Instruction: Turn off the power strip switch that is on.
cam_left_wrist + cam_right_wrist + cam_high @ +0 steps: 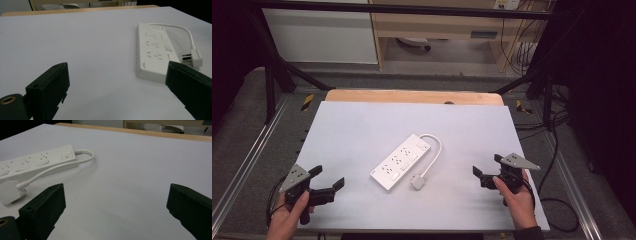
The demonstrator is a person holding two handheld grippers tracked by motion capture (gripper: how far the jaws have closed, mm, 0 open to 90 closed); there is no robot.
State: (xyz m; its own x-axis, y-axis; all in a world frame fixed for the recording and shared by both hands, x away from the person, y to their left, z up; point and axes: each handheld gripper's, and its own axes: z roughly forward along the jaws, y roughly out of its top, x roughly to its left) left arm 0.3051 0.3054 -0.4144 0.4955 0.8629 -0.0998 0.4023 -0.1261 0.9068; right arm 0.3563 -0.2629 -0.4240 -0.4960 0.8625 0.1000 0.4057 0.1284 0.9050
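A white power strip (402,161) lies diagonally at the middle of the white table top (362,125). Its short cable loops back to a white plug (417,181) lying beside its near end. The strip (152,50) and plug (196,58) show right of centre in the left gripper view, and the strip (32,162) and plug (8,192) at the left of the right gripper view. My left gripper (328,178) is open at the near left, apart from the strip. My right gripper (486,167) is open at the near right, with nothing between its jaws.
A wooden table edge (412,96) runs along the far side of the white top. Metal frame rails (247,160) flank the table, and cables (552,165) trail on the floor at the right. A wooden shelf unit (437,25) stands behind.
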